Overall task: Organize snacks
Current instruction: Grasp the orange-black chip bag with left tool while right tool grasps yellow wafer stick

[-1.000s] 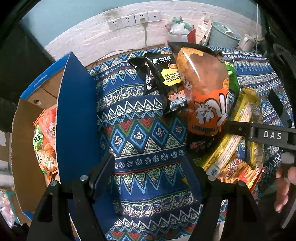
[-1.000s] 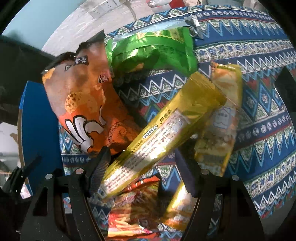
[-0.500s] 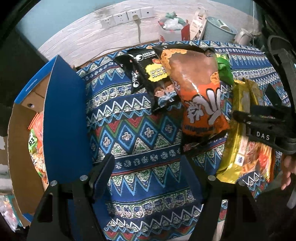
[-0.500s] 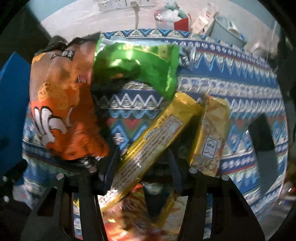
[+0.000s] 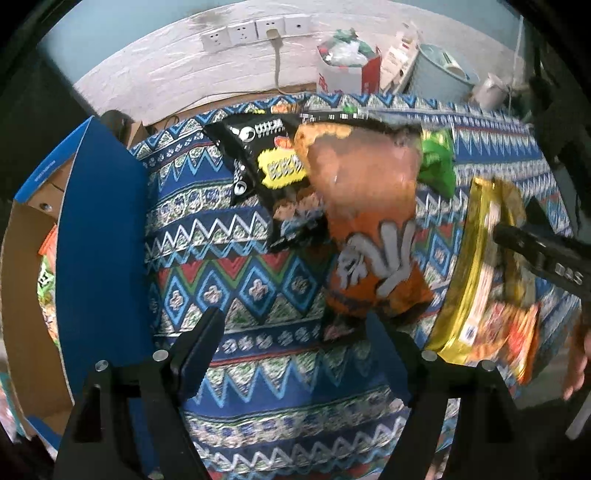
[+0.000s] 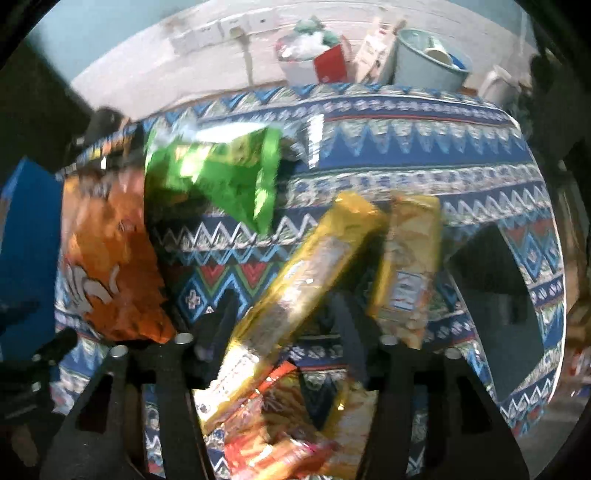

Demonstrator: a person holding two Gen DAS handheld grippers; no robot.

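Observation:
Snack packs lie on a blue patterned cloth. An orange chip bag lies in the middle, over a black bag and next to a green bag. A long gold pack and a second gold pack lie to the right, with a red-orange pack nearest me. My left gripper is open and empty above the cloth, just short of the orange bag. My right gripper has its fingers on either side of the long gold pack, partly closed; contact is unclear through blur.
An open cardboard box with a blue flap stands at the left, with snacks inside. Behind the table are wall sockets, a white bag and a pale bucket. A dark flat object lies on the cloth at right.
My right gripper has drawn back and narrowed around the long gold pack. The left view has shifted slightly nearer the orange bag; its jaws stay open.

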